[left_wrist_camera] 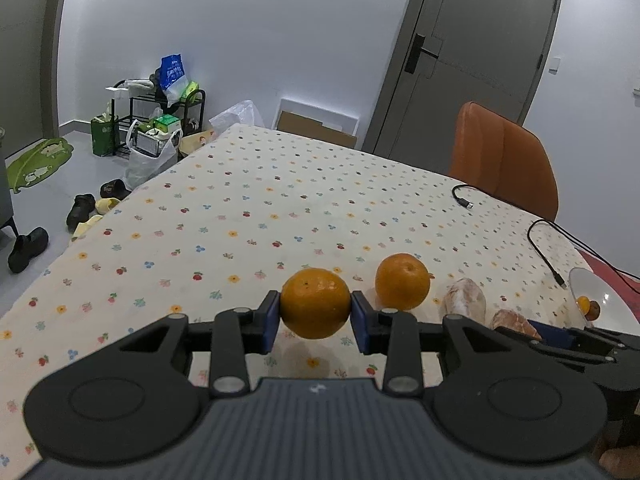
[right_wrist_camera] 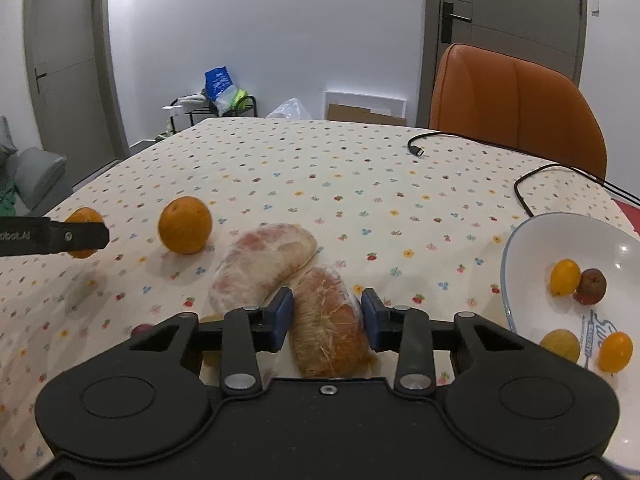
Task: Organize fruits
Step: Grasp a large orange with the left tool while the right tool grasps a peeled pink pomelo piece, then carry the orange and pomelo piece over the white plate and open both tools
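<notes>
Ahead of the left tongs and to their left, the worktop lies bare right out to its far edge. Just to their right sits a loose orange, then 2 wrapped pomelo segments close together. The right tongs straddle the nearer segment, with the other segment touching it on the left. To their right, a bare strip separates them from the white bowl. Far ahead on the right, 2 black cables trail across the cloth before the orange chair.
</notes>
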